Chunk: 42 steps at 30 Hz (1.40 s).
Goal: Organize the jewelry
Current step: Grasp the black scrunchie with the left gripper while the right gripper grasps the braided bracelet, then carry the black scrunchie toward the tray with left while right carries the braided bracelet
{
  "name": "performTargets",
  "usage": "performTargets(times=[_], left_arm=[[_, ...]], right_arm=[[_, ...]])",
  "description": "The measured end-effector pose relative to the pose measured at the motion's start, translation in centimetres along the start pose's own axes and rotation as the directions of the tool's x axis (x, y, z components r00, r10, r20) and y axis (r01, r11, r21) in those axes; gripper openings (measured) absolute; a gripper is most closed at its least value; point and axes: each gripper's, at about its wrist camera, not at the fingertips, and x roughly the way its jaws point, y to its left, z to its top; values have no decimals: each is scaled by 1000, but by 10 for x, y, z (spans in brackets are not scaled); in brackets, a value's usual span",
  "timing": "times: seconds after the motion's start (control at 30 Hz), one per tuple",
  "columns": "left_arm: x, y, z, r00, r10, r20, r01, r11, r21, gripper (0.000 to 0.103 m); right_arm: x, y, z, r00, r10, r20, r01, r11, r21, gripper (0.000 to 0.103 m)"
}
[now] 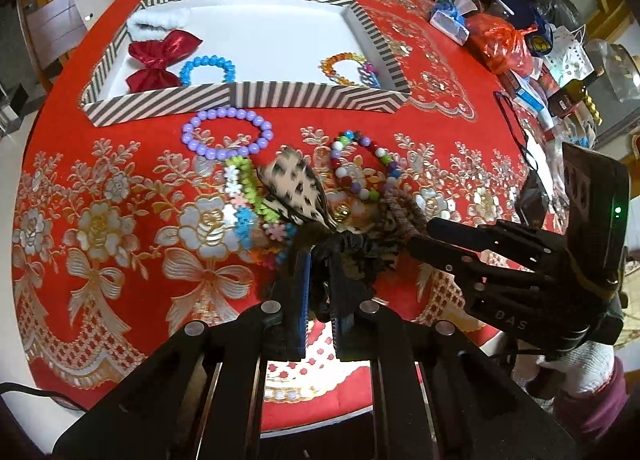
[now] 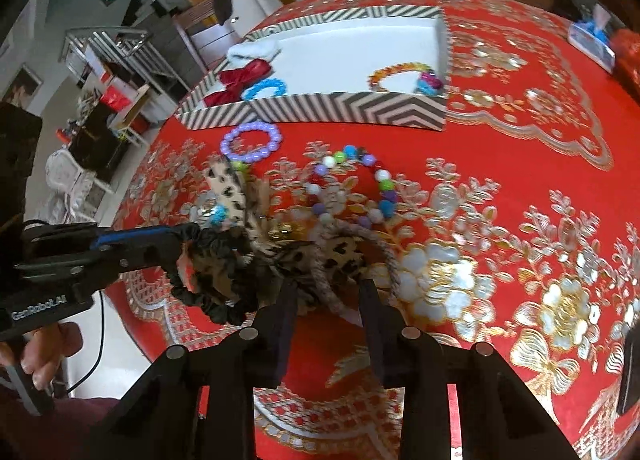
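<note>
A heap of hair ties lies on the red tablecloth. My left gripper is shut on a black scrunchie at the heap's near side. My right gripper points down at the same heap. Its fingers stand apart, with a braided brown tie and a leopard bow between them. No pad visibly presses. Beyond lie a purple bracelet, a multicolour bead bracelet and a flower bracelet. The striped box holds a red bow, a blue bracelet and an orange bracelet.
Clutter fills the table's right side: an orange bag, small boxes, a black cable. A white fluffy item lies in the box's far left corner. Chairs stand behind the table. A person's hand grips the left handle.
</note>
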Motion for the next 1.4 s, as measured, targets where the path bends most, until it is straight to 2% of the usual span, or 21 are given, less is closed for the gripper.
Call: performTargets(times=[0.07, 0.13, 0.23, 0.4, 0.6, 0.77, 1.13, 1.3, 1.33, 1.4], left_arm=[[-1, 5, -1, 1000, 5, -4, -5, 1000, 1, 7], [-2, 11, -5, 1000, 14, -4, -14, 1000, -2, 7], [-7, 19, -9, 1000, 23, -2, -23, 1000, -6, 7], [-26, 33, -10, 1000, 12, 26, -11, 999, -38, 7], [-47, 49, 1, 995, 57, 83, -51, 996, -75, 7], [-53, 56, 12, 991, 85, 108, -76, 993, -87, 7], [-63, 58, 50, 978, 120, 172, -109, 991, -71, 7], [-65, 69, 56, 981, 112, 161, -101, 992, -77, 7], [-63, 73, 55, 983, 111, 148, -98, 991, -89, 8], [-53, 82, 49, 988, 111, 108, -99, 989, -112, 23]], right_arm=[[9, 3, 0, 999, -22, -30, 21, 1000, -14, 25], [14, 2, -1, 999, -14, -44, 13, 1000, -10, 13], [10, -1, -3, 1000, 6, -21, -5, 1000, 12, 8], [-16, -8, 0, 999, 26, 31, -27, 999, 36, 7], [-50, -21, 7, 991, 79, 104, -89, 992, 92, 7], [-68, -19, 22, 987, 58, 151, -71, 995, 77, 7], [-65, -6, 61, 981, 53, 184, -61, 997, 41, 7], [-62, 6, 67, 980, 74, 183, -78, 997, 13, 7], [-60, 7, 67, 981, 76, 179, -79, 997, 14, 7], [-56, 6, 66, 983, 81, 167, -85, 996, 21, 7]])
